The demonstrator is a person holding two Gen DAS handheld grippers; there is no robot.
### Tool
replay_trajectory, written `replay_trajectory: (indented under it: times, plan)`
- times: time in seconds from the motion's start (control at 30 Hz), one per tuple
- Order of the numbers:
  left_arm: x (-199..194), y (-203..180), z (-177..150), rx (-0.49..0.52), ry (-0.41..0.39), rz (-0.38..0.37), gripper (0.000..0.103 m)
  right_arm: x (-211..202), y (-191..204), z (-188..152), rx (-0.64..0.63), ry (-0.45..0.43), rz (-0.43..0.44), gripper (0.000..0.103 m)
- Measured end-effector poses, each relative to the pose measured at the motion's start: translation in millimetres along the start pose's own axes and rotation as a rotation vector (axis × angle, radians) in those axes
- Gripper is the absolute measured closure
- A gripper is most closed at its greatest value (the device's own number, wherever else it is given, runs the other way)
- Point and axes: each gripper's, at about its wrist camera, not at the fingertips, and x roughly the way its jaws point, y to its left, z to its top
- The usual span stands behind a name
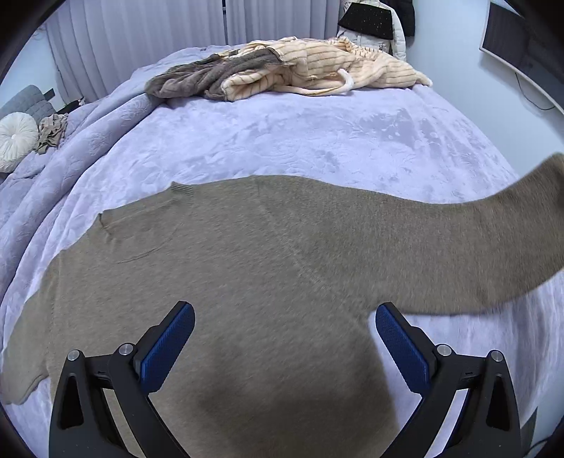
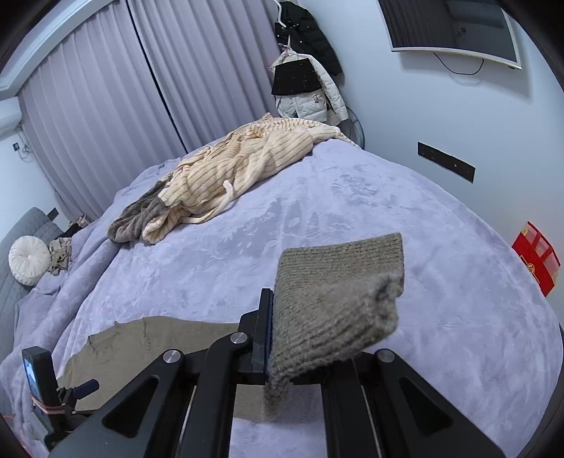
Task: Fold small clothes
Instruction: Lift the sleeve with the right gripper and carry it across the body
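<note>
In right view only, cuff [image 2: 338, 299] between jaws

**Bedroom in cool, even light**

A lavender plush blanket [image 2: 352, 197] is covering the bed. Pleated grey curtains [image 2: 105, 105] are hanging along the far wall. Coats [image 2: 306, 81] are hanging in the corner beside a pale wall, where a flat screen [image 2: 454, 31] is mounted. A round white cushion [image 2: 28, 259] is resting against a grey quilted headboard [image 2: 21, 229]. A red box [image 2: 537, 257] is sitting beside the bed.
</note>
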Motion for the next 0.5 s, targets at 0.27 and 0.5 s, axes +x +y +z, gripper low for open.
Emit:
replay_trajectory:
  times: [0.27,0.5]
  plan:
    - [-4.8,70.2,-26.9,-0.067,0.024,-0.011,0.0,-3.4,89.1,-5.3,-0.071,0.006,0.039,0.096]
    - [5.3,139.8,-54.3,-0.185,0.085,-0.007,0.0,-0.9,172.3,-21.7,-0.163,0.029,0.085,0.096]
